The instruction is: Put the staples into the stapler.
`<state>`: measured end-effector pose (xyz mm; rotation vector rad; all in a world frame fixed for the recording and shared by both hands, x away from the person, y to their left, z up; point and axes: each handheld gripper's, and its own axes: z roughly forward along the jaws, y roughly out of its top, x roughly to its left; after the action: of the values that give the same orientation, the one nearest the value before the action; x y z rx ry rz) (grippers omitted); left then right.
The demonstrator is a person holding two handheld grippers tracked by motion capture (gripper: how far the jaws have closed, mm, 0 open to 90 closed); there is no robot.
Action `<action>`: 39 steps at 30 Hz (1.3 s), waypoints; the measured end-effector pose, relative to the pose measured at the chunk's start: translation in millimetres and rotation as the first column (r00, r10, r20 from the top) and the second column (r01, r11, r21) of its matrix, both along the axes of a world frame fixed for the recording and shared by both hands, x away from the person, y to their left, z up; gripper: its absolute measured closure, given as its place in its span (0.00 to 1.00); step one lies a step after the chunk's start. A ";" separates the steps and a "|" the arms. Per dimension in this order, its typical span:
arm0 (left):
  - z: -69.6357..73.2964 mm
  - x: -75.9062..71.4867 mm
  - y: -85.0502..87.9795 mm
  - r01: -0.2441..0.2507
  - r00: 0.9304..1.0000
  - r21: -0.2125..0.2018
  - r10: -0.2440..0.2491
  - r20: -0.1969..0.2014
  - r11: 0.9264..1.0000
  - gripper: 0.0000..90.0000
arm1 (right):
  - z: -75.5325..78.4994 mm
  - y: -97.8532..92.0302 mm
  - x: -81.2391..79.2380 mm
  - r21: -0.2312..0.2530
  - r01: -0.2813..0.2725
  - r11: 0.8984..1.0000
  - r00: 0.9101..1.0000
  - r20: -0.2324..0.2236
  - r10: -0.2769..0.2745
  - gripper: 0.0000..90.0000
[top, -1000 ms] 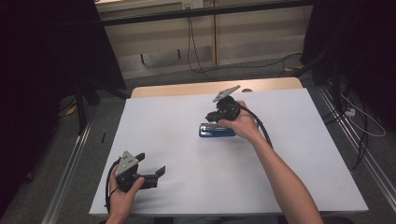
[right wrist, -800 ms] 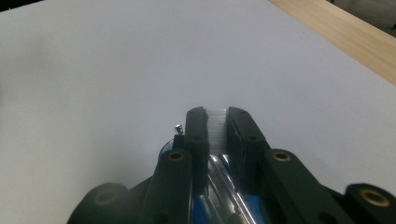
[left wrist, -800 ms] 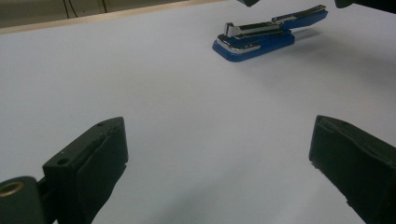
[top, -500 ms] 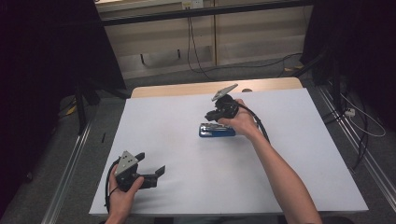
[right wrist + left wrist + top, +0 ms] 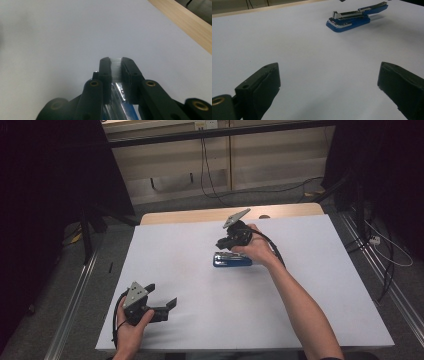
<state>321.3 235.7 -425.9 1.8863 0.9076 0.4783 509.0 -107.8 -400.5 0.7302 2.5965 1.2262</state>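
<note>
The right gripper (image 5: 231, 241) is in the person's right hand (image 5: 257, 247), out toward the far middle of the table. Its jaws are squeezed together on a small strip of staples (image 5: 115, 68), shiny and pale, that sticks up between the two black pads. Just under and behind the jaws lies the blue stapler (image 5: 232, 260). It rests flat on the white table (image 5: 310, 300). From the left gripper view the stapler (image 5: 357, 17) has its top arm lifted up a little, so the silver part inside shows.

The left gripper (image 5: 159, 304) is in the person's left hand (image 5: 131, 327), at the near left corner of the table. Its jaws are wide apart and nothing is between them. They point to the right, across the white top toward the stapler, which is well apart from them.

A black cable (image 5: 272, 247) runs from the right gripper along the person's arm. At the far edge of the white top a strip of wood (image 5: 200, 215) shows. Beyond it is a grey floor with black wires (image 5: 260, 190) lying on it.
</note>
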 end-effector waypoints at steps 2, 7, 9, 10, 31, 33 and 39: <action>0.2 -0.3 0.8 -0.015 1.000 0.006 0.015 0.000 1.000 0.05 | -0.3 0.4 0.6 -0.006 -0.006 1.000 1.000 0.004 0.006 0.88; 0.1 -0.2 2.5 -0.022 1.000 -0.002 0.022 0.000 1.000 0.05 | -2.2 1.1 1.9 -0.014 -0.032 0.999 0.999 0.016 0.033 0.88; 0.1 -0.3 1.7 -0.016 1.000 0.000 0.016 -0.001 1.000 0.05 | -2.3 1.4 1.7 -0.013 -0.042 0.999 0.999 0.019 0.042 0.88; 0.0 -0.2 1.1 -0.013 1.000 0.002 0.013 -0.002 1.000 0.05 | -2.1 2.6 0.7 -0.023 -0.082 0.996 0.996 0.029 0.083 0.88; -0.9 0.1 0.7 -0.014 1.000 0.000 0.014 -0.008 1.000 0.05 | -3.6 -1.5 4.0 -0.053 -0.169 0.984 0.986 -0.013 0.169 0.88; -0.8 -0.1 0.6 -0.015 1.000 0.002 0.015 -0.008 1.000 0.05 | -3.9 -0.6 4.4 -0.060 -0.177 0.982 0.984 -0.008 0.177 0.88; -0.3 -0.4 1.8 -0.021 1.000 0.002 0.021 -0.005 1.000 0.05 | -7.1 0.6 6.4 -0.074 -0.186 0.980 0.982 -0.020 0.185 0.88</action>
<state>321.0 237.5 -426.3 1.8823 0.9309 0.4872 515.3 -107.2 -407.6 0.4923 2.7570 1.1668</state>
